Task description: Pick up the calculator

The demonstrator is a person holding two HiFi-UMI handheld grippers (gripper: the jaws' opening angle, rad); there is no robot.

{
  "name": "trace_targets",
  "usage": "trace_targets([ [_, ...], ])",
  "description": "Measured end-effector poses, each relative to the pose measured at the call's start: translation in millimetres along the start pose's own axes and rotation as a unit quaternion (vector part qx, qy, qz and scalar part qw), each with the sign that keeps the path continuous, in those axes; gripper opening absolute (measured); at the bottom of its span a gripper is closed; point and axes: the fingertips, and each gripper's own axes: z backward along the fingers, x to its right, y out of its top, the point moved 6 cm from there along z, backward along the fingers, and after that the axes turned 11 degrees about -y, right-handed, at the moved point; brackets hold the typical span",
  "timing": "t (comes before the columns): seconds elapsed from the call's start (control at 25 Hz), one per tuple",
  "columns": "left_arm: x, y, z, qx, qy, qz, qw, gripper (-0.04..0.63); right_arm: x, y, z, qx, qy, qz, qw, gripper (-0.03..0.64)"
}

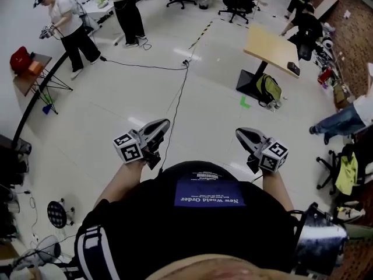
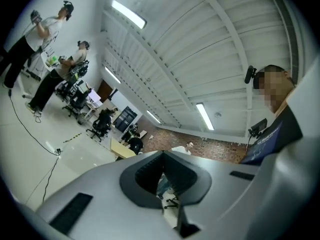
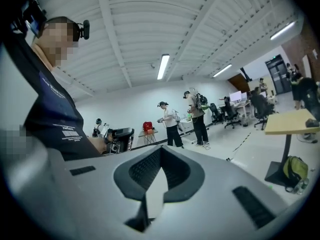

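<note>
No calculator can be made out in any view. A small dark flat object [image 1: 293, 69] lies on the near corner of a wooden table [image 1: 269, 46]; it is too small to identify. In the head view both grippers are held in front of the person's torso, above the white floor. The left gripper [image 1: 162, 125] is shut with nothing between its jaws, and its own view shows the tips [image 2: 162, 154] meeting, tilted up toward the ceiling. The right gripper [image 1: 240, 133] is also shut and empty, with its jaws [image 3: 159, 149] closed together.
A green backpack [image 1: 268, 89] leans at the table's base. A black cable [image 1: 175, 95] runs across the floor ahead. Two people [image 1: 64, 22] stand at the back left near a red bag on a stand [image 1: 21, 59]. Office chairs [image 1: 236, 2] and another person's legs [image 1: 341, 121] are at the right.
</note>
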Motion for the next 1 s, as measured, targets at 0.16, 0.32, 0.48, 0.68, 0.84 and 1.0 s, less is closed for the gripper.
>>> trace_targets([
  [0.16, -16, 13, -46, 0.020, 0.023, -0.018, 0.9994, 0.006, 52, 38, -21, -0.008, 0.040, 0.014, 0.999, -0.015],
  [0.32, -37, 17, -90, 0.042, 0.028, -0.011, 0.9987, 0.006, 105, 58, -34, 0.006, 0.061, 0.037, 0.997, -0.015],
  [0.48, -63, 23, -116, 0.025, 0.035, -0.012, 0.9990, 0.008, 141, 67, -55, 0.005, 0.074, 0.025, 0.997, -0.015],
  [0.68, -122, 40, -126, 0.030, 0.037, 0.000, 0.9989, 0.006, 180, 73, -101, -0.012, 0.055, 0.026, 0.998, -0.015],
  [0.84, -184, 66, -121, 0.025, 0.019, 0.005, 0.9995, 0.008, 190, 90, -163, -0.014, 0.043, 0.024, 0.999, -0.015],
  [1.0, -262, 119, -103, 0.018, -0.001, 0.010, 0.9998, 0.006, 204, 110, -248, -0.007, 0.022, 0.044, 0.999, -0.015],
])
